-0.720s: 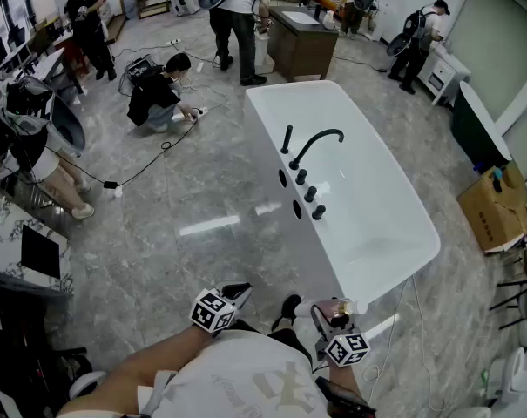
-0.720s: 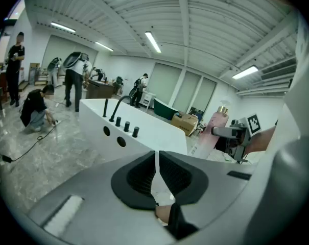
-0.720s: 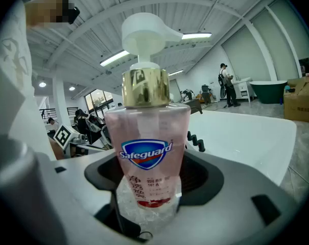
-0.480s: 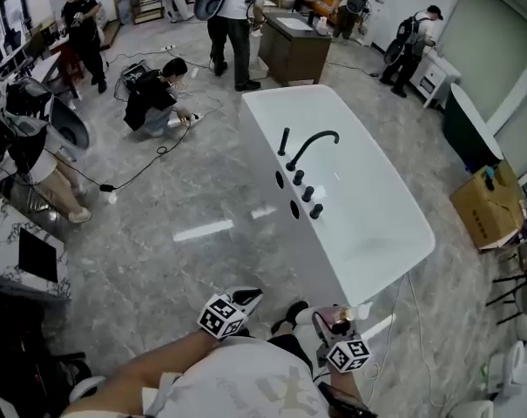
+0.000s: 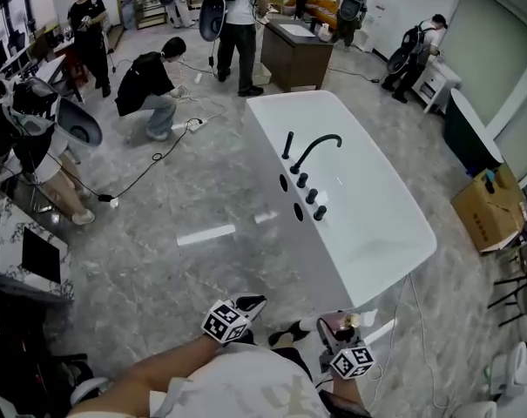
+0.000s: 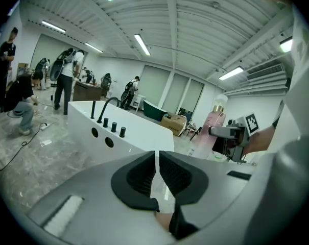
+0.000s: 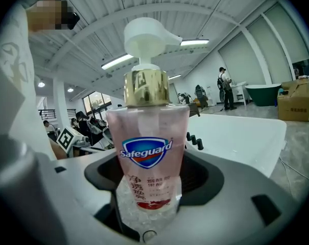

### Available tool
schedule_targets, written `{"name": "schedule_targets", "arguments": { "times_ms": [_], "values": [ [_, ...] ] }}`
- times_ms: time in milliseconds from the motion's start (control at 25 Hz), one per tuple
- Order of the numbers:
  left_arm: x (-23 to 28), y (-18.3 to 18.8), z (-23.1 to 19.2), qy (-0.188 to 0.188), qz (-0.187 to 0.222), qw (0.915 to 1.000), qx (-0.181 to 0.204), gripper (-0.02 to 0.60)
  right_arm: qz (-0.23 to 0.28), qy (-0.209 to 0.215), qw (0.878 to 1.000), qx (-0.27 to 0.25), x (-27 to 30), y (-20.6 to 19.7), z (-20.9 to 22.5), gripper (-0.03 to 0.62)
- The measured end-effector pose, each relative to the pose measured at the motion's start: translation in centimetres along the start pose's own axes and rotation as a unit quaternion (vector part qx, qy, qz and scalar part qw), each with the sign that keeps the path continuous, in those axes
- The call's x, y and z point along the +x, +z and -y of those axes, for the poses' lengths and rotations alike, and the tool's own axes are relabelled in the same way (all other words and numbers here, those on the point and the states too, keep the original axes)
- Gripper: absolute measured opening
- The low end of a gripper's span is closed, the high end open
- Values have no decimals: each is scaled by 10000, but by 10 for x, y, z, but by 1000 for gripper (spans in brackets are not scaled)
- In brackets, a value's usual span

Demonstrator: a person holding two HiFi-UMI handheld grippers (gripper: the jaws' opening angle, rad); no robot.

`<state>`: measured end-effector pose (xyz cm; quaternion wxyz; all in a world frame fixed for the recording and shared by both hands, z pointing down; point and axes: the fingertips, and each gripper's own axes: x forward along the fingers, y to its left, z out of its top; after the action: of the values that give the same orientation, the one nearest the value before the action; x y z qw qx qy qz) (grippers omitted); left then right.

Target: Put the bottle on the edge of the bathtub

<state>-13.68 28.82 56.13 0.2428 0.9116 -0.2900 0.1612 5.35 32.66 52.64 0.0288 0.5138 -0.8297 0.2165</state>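
The bottle [image 7: 146, 152] is clear plastic filled with pink liquid soap. It has a gold collar, a white pump head and a blue shield label reading Safeguard. It stands upright between the wide-spread jaws of the right gripper [image 7: 149, 185], whose ribbed black pads clamp its lower body. In the head view this sits at the lower centre-right of the frame, near the close end of the bathtub [image 5: 276, 159]. The tub is glossy white, a long rounded rectangle, with a curved black faucet [image 5: 315, 146] and a row of black knobs [image 5: 308, 195] on its left rim. The left gripper [image 6: 158, 171] has its jaws closed on nothing. The floor [image 5: 158, 251] is polished grey marble.
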Motion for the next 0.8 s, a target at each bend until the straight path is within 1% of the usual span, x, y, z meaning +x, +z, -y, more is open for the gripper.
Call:
{"name": "schedule_targets", "arguments": {
  "times_ms": [280, 560, 800],
  "values": [
    [-10, -4, -4, 63, -15, 10000, 29, 25, 87, 167, 9998, -6, 10, -2, -10, 304],
    [-18, 1, -7, 197, 75, 9998, -5, 25, 36, 192, 9998, -49, 11, 5, -13, 304],
    [-26, -4, -5, 212, 87, 9997, -31, 25, -116, 172, 9997, -149, 11, 3, -19, 304]
  ]
}}
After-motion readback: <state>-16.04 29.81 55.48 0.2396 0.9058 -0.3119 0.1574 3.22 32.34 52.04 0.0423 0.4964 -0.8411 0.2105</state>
